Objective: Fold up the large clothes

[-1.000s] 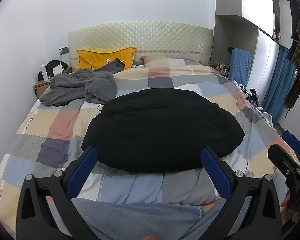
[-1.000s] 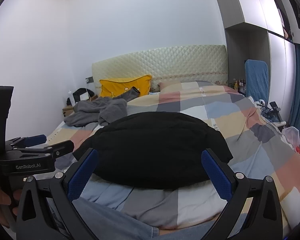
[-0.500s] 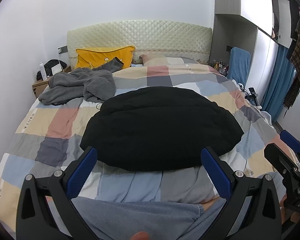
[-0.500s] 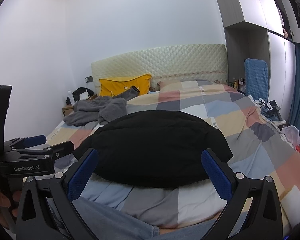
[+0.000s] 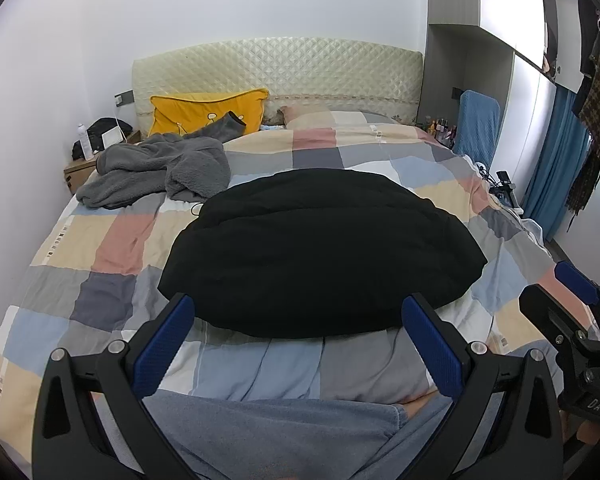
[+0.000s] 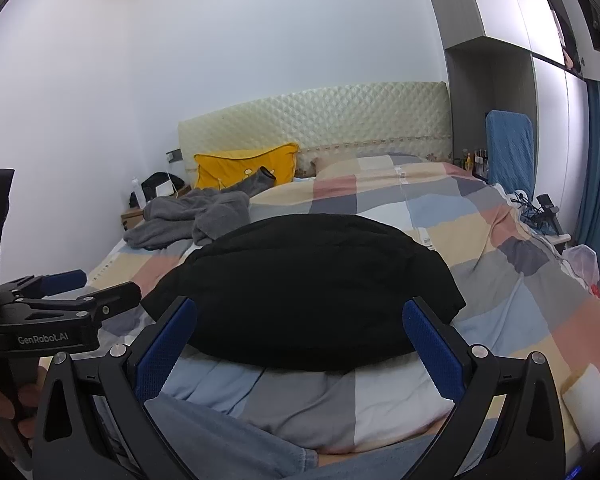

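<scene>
One black garment (image 5: 320, 248) lies in a rounded, already compact bundle at the centre of the checked quilt (image 5: 112, 240), its near hem facing the foot of the bed. It sits exactly as it did a second ago; the only change is that both views have crept a touch lower and closer, so I judge the folding of this piece finished or paused, with nobody tugging at it. The left gripper (image 5: 298, 340) hangs just short of that hem with its blue pads spread wide and nothing between them, and the right gripper (image 6: 300, 340) matches it, released and empty, apart from the cloth. Out at ten o'clock from the bundle a grey fleece garment (image 5: 160, 172) sprawls unfolded, one sleeve thrown over the yellow pillow (image 5: 204, 110) by the quilted headboard (image 5: 280, 64). That looks like the likely next piece. At two o'clock blue curtains (image 5: 556, 160) hang beside the wardrobe.
</scene>
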`<state>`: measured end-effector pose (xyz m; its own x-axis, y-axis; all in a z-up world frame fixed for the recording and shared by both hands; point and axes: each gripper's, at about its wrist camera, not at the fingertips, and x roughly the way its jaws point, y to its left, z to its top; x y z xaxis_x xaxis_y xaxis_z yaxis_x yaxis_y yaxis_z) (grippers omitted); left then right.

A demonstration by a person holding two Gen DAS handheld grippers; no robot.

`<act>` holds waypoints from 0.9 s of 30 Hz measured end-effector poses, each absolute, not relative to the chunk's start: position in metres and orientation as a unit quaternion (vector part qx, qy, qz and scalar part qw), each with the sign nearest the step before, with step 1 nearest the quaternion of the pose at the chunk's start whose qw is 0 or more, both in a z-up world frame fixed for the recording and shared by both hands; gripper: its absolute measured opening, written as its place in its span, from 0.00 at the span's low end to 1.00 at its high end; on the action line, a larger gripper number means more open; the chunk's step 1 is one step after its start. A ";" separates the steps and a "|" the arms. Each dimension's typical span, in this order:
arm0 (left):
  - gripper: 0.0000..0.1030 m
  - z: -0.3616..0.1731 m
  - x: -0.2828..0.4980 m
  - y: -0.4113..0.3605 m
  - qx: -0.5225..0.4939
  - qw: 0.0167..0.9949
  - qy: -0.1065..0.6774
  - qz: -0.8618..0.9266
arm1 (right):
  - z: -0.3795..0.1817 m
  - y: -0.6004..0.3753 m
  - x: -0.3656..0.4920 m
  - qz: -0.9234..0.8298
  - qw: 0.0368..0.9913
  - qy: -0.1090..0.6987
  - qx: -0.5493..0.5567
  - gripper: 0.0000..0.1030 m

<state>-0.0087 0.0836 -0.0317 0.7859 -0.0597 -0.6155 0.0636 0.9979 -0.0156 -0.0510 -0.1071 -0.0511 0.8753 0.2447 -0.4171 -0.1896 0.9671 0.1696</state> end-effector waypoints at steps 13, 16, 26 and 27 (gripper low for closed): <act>1.00 -0.031 -0.009 0.084 0.002 0.945 0.326 -0.033 | -0.049 -0.110 -0.052 0.109 0.967 0.220 0.065 1.00; 1.00 -0.031 -0.009 0.083 0.002 0.945 0.324 -0.032 | -0.049 -0.111 -0.052 0.109 0.967 0.219 0.066 1.00; 1.00 -0.030 -0.011 0.081 0.002 0.946 0.324 -0.033 | -0.048 -0.110 -0.053 0.109 0.968 0.218 0.066 1.00; 1.00 -0.030 -0.011 0.081 0.002 0.946 0.324 -0.033 | -0.048 -0.110 -0.053 0.109 0.968 0.218 0.065 1.00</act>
